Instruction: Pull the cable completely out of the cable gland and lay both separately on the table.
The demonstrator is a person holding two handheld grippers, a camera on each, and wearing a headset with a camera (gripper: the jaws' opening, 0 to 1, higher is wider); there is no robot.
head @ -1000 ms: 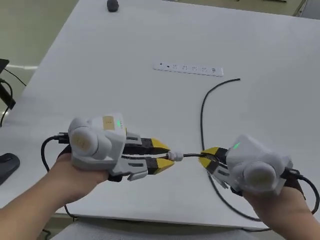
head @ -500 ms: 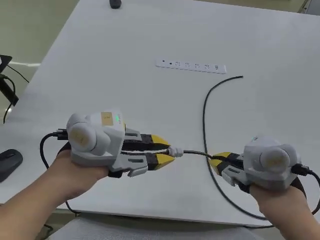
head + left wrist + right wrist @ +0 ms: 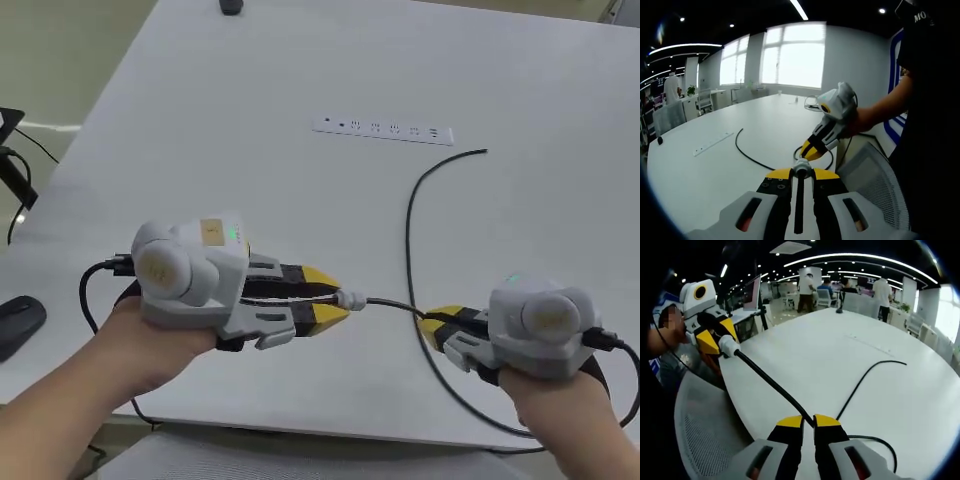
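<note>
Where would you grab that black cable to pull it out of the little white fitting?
On the straight taut stretch of cable just past the fitting, jaws closing across it from the side, as the right gripper does; the left gripper holds the fitting. That stretch is thin, bare and in line with the pull.

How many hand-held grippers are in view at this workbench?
2. The left hand-held gripper holds the white cable gland at lower centre; the right hand-held gripper holds the black cable at lower right.
</note>
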